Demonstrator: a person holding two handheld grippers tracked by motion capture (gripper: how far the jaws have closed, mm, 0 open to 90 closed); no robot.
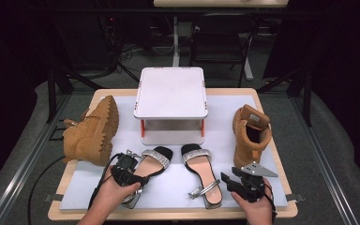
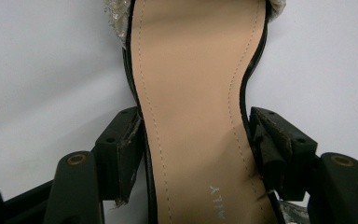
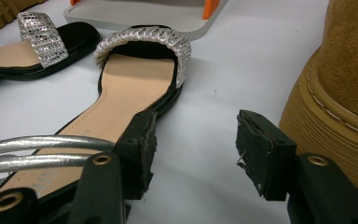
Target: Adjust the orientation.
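Two black sandals with silver straps lie on the white mat. In the left gripper view, my left gripper (image 2: 196, 128) is shut on the left sandal (image 2: 196, 70), its pads pressing both sides of the narrow waist of the tan insole. From above, that gripper (image 1: 138, 180) sits over the heel end of this sandal (image 1: 151, 164). My right gripper (image 1: 226, 182) stands open just right of the right sandal (image 1: 201, 168). In the right gripper view, the open gripper (image 3: 196, 140) has only bare mat between its pads, with the right sandal (image 3: 135, 79) beside its left jaw.
A tan boot (image 1: 91, 133) lies on its side at the left. Another tan boot (image 1: 251, 133) stands upright at the right, close to my right jaw (image 3: 340, 93). A white raised stand (image 1: 171, 93) with orange legs sits at the back centre. The mat (image 1: 173, 187) ends near the table's front edge.
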